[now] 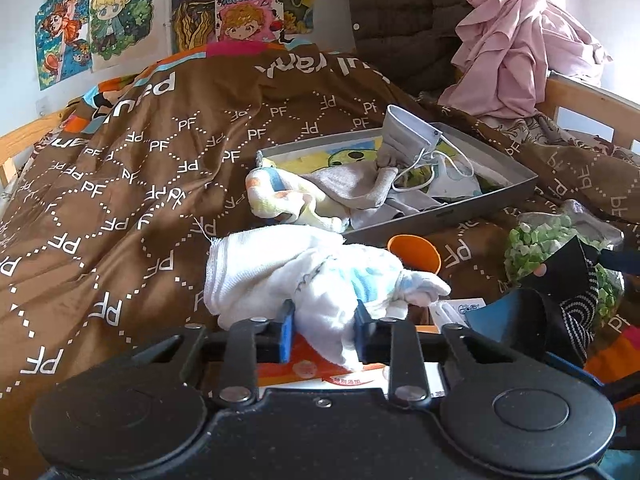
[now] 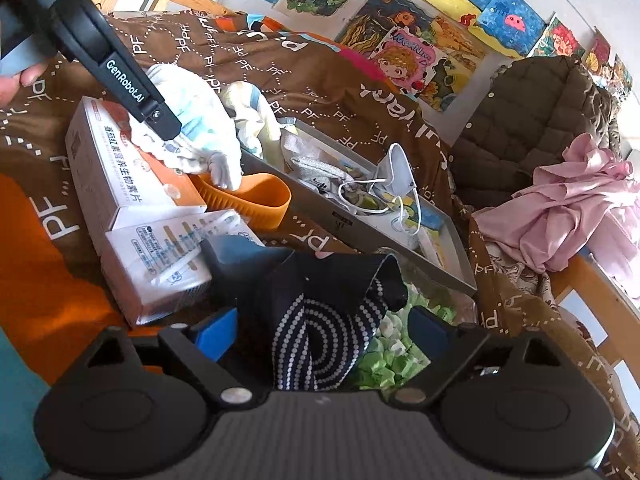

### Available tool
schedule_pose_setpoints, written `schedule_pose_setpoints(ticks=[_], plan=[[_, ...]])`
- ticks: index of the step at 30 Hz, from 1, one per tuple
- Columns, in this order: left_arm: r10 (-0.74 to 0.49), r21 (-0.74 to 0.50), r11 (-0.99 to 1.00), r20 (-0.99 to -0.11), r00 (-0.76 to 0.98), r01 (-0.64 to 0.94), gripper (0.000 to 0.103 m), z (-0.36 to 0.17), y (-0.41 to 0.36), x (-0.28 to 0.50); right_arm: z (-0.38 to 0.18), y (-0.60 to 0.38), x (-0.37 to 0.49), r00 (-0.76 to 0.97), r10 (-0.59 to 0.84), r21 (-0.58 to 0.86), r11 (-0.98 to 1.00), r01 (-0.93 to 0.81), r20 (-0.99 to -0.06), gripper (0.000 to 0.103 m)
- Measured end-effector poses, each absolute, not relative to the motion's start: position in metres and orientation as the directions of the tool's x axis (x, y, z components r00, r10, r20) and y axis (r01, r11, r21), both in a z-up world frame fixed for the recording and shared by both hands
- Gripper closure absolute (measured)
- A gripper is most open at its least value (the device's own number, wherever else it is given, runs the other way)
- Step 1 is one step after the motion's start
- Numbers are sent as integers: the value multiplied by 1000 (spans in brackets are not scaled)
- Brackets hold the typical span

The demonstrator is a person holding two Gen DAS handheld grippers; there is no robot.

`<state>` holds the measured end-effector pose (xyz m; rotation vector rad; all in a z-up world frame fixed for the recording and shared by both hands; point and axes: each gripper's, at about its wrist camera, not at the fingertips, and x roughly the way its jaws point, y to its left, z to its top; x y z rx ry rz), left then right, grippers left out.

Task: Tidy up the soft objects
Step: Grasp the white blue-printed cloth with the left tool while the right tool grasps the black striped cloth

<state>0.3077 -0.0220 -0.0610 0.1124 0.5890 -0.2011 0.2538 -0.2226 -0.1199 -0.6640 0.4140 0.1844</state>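
Take the grey tray [image 1: 472, 210] as your landmark; it sits on the brown bedspread [image 1: 132, 168], whose white print repeats "PF" everywhere, and it already holds grey cloth, a striped towel spilling over its near-left rim, and a face mask [image 1: 408, 132] with its loops trailing. That suggests the tray is the collecting place for the soft things.

Just in front of the tray's near rim, your left gripper [image 1: 324, 328] is clamped on a white cloth with pale blue print [image 1: 320, 276], lifted clear of the boxes, apparently so it can go over the rim. Its arm reads "GenRobot.AI" in the right wrist view.

To the tray's near right, your right gripper [image 2: 320, 332] has a dark navy cloth with dotted white stripes [image 2: 320, 320] between its fingers, but the blue pads stand well apart from it, so I cannot tell whether it is gripped or merely lying there. A bag of green pieces [image 1: 536, 248] lies under it.

Left of the tray's near corner lie an orange silicone cup [image 2: 256, 200] and two cartons [image 2: 132, 184] with Chinese print too small to read surely.
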Motion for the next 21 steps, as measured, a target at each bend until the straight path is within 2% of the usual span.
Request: schedule_pose_setpoints(ticks=[5,9,13,16,18,21], plan=[[-176,61,967,-545,820,248,82,-59,-27,302,-119,-222,252,910,39,-572,767,-292,-412,24],[-196,74,958,-530,825,275,83,-58,-35,294,-118,-220,250,914,40,-583,759,-290,-403,37],[-224,82,947,-523,822,310,84,-57,-42,285,-117,-220,250,918,34,-587,759,-281,-395,45],[-241,75,943,-523,818,326,84,-58,-45,280,-116,-221,250,922,33,-589,760,-274,-386,58],[-249,75,939,-524,815,336,84,-59,-47,276,-115,-221,249,923,33,-589,762,-271,-383,72],[-261,65,936,-527,809,345,85,-60,-49,271,-113,-223,250,924,32,-577,772,-265,-381,84]])
